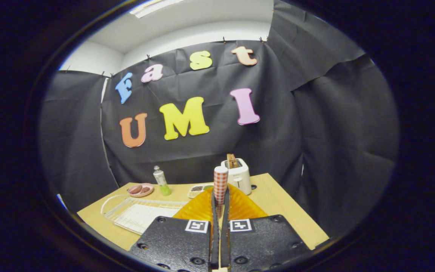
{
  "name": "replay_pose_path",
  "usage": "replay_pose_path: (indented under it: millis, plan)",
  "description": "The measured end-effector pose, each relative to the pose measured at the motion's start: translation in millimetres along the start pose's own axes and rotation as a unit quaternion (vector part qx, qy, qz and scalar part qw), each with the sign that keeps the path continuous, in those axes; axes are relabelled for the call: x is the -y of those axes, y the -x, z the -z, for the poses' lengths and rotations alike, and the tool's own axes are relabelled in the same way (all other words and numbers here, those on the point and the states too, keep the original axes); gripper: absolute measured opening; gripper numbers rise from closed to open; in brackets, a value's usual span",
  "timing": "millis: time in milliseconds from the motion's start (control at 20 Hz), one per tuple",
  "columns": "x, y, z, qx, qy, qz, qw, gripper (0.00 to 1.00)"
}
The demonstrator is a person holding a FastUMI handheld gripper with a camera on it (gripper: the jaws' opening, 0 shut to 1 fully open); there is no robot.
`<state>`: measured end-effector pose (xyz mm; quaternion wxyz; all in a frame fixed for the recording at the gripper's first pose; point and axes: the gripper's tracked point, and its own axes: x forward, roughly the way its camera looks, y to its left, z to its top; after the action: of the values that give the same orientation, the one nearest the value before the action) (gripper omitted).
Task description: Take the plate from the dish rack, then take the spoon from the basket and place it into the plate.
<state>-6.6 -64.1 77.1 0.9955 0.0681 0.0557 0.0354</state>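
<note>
The claw [220, 206] is pressed together, pinching the spoon [220, 185] by its checked handle; the spoon stands nearly upright, its long axis running along the fingers, handle end up. The orange plate [240, 206] lies directly under and just beyond the claw on the table [278, 196]. The clear dish rack [138, 213] sits left of the plate, the toaster [238, 173] behind it. The drop is straight down.
</note>
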Motion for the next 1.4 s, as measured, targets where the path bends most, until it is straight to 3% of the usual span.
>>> replay_pose_path:
  millis: [500,800,1000,1400]
  plan:
    - [-133,37,104,-0.045,0.042,-0.076,0.995,0.07]
    - [-157,32,150,-0.060,0.027,-0.083,0.994,0.07]
    - [-171,33,161,-0.061,-0.010,-0.101,0.993,0.09]
    - [-170,23,179,-0.069,-0.009,-0.098,0.993,0.17]
